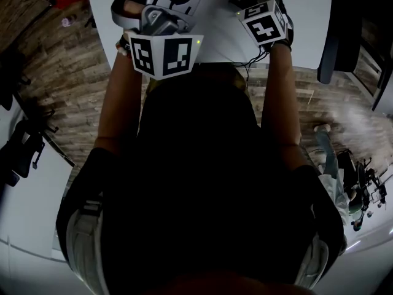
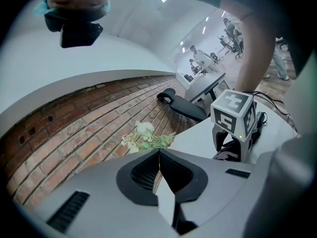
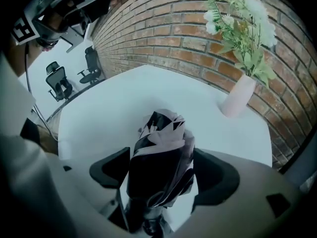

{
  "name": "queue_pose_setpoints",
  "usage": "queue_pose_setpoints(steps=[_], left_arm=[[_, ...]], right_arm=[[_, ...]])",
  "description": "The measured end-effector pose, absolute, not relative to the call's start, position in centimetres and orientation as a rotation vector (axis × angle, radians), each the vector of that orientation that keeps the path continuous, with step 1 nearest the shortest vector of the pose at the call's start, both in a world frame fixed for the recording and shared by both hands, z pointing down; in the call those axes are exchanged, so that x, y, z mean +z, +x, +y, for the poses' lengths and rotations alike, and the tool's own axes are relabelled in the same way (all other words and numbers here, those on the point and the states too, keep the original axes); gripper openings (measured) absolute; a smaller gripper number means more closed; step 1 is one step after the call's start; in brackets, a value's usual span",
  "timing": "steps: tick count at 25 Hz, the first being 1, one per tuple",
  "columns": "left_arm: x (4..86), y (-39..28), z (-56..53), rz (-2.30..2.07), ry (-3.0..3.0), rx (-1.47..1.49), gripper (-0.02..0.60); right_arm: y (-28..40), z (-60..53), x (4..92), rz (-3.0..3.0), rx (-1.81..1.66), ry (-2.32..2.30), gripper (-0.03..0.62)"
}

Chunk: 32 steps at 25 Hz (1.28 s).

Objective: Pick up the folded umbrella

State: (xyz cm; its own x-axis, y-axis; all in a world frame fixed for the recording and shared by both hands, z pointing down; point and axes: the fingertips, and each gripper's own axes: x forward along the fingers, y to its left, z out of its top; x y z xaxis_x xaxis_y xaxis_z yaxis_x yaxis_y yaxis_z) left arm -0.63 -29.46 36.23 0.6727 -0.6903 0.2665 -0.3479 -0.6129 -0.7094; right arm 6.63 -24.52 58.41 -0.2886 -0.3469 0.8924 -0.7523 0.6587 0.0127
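Between R gripper [image 3: 163, 171] jaws sat folded umbrella [image 3: 159, 155], black-and-white fabric clamped on both sides, end pointing fwd over white table [image 3: 106, 108]. L gripper [image 2: 159, 176] jaws were pressed together, nothing btwn. Pink vase [image 3: 237, 95] stood beyond umbrella.

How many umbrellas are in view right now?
1: the folded umbrella, clamped in the right gripper, over the white table. More may lie out of view.

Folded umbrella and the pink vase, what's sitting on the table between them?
Nothing: in the right gripper view, only bare white table separates the folded umbrella, held in the right hand-held gripper, from the pink vase.
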Motion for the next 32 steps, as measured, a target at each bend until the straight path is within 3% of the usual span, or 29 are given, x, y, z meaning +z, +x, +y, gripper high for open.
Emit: queue_pose_setpoints(steps=[31,32], left_arm=[[38.4,0.4,-29.6,0.74,-2.35,-0.673,0.012],[38.5,0.3,-29.6,0.745,-2.35,-0.672,0.012]], right_arm=[[6.3,-24.4,61.5,-1.824,0.657,0.824,0.37],[5.8,-24.2,61.5,-1.816,0.64,0.792,0.308]])
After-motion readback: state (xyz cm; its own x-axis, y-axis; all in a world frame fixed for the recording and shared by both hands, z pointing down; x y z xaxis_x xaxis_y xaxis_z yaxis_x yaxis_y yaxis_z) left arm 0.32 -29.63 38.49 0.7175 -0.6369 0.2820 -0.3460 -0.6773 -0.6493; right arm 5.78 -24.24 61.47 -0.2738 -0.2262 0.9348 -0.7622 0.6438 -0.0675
